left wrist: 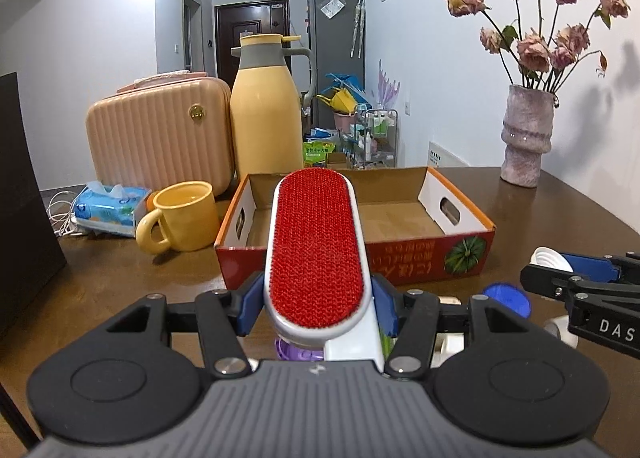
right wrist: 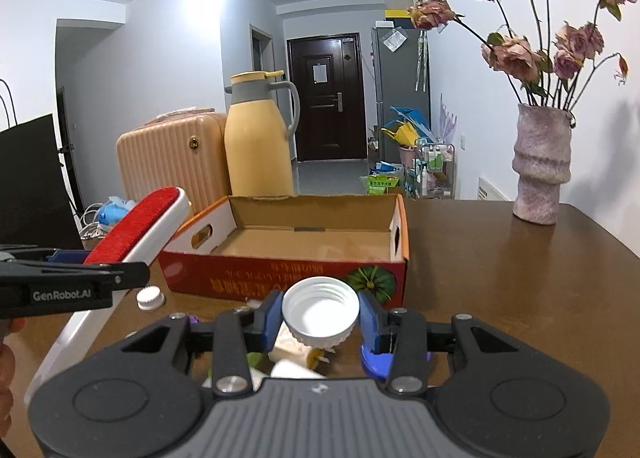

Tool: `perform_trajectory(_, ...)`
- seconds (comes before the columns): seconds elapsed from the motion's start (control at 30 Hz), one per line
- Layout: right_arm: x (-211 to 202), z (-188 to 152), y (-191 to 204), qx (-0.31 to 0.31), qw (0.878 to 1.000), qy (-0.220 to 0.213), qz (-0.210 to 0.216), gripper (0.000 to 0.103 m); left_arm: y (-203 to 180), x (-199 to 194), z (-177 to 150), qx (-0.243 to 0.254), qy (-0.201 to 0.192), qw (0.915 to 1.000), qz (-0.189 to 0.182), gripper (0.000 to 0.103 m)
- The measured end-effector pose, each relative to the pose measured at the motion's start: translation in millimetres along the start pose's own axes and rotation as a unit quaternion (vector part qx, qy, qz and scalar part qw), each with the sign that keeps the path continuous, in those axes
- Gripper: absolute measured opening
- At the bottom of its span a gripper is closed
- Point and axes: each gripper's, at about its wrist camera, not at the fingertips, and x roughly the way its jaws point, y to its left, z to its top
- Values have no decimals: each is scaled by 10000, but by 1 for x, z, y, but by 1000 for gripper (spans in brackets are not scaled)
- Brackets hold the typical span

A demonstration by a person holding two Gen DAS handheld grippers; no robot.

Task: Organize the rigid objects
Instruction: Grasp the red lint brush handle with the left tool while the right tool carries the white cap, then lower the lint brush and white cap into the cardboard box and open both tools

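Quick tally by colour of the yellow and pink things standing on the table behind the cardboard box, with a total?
Yellow: 2 - glossy yellow ceramic mug, tall yellow thermos jug with grey collar
Pink: 2 - ribbed pink hard-shell case, mottled pink ceramic vase of dried roses
Total: 4

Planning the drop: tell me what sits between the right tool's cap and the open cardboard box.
Nothing: in the right wrist view only bare table separates the white cap held by the right tool from the cardboard box near wall.
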Motion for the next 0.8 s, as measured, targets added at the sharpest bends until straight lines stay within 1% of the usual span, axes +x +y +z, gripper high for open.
perform_trajectory(0.27,20,25,7,-30,9999,-116,6,39,4,14,22,-11,-71,10000,-19,57)
perform_trajectory(0.5,44,43,9,48,9999,-155,20,39,7,37,38,-127,-20,9999,-53,57)
perform_trajectory(0.8,85,61,7,318,9994,-116,90,39,10,67,59,-289,-82,9995,-35,57)
